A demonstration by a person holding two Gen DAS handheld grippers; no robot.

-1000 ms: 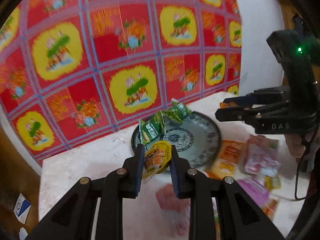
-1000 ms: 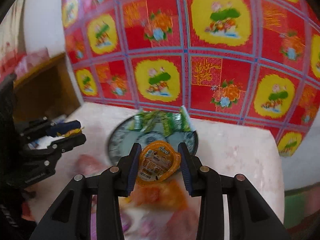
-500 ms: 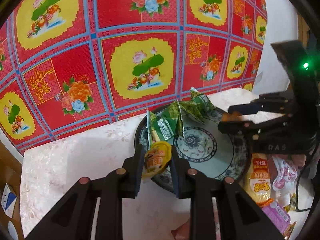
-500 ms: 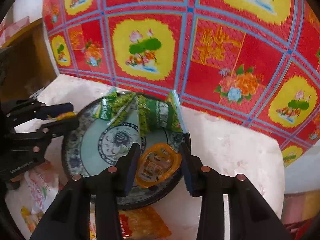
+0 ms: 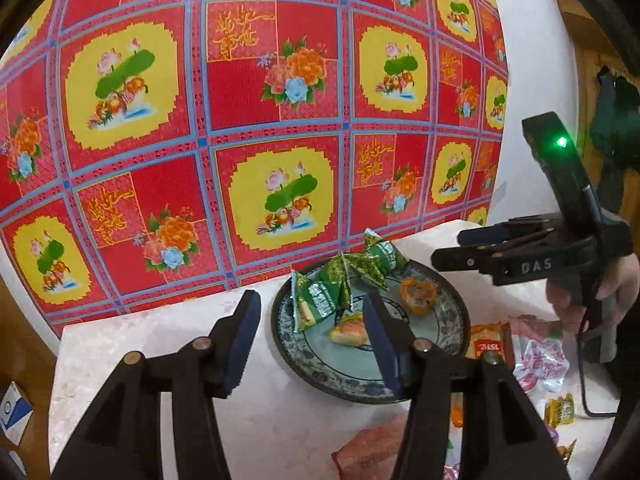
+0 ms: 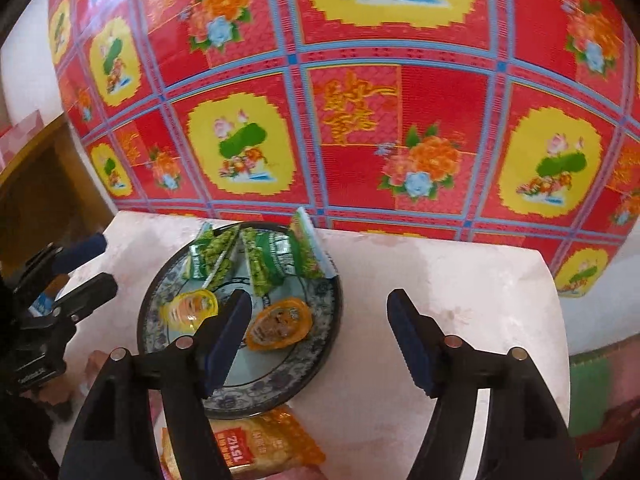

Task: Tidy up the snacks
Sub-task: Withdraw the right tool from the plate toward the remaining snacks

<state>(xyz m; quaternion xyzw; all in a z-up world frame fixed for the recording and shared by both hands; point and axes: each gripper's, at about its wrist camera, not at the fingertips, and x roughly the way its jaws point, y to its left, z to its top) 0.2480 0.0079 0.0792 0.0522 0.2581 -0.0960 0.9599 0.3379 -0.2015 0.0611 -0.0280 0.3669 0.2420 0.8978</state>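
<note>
A blue-patterned plate (image 5: 452,336) (image 6: 256,394) stands on the pale table and holds several green snack packets (image 5: 320,300) (image 6: 280,256). A yellow jelly cup (image 5: 350,330) (image 6: 190,310) lies on the plate, free of the pads of my left gripper (image 5: 312,340), whose jaws are opening. An orange jelly cup (image 6: 278,324) (image 5: 418,294) lies on the plate beside the left finger of my right gripper (image 6: 320,340), untouched, and those jaws are opening too. Each gripper shows in the other's view: the right gripper (image 5: 448,248) over the plate's far right, the left gripper (image 6: 100,264) at the plate's left.
An orange snack packet (image 5: 486,346) (image 6: 256,448) lies against the plate's rim. Pink and white packets (image 5: 540,364), a pink packet (image 5: 372,448) and a small yellow candy (image 5: 560,410) lie near the front right. A red floral cloth (image 5: 280,120) covers the wall behind. A hand (image 5: 616,292) grips the right tool.
Both grippers moved over the plate with a jelly cup each, then let go. The yellow and orange cups now lie on the plate and both pairs of jaws stand wider.
</note>
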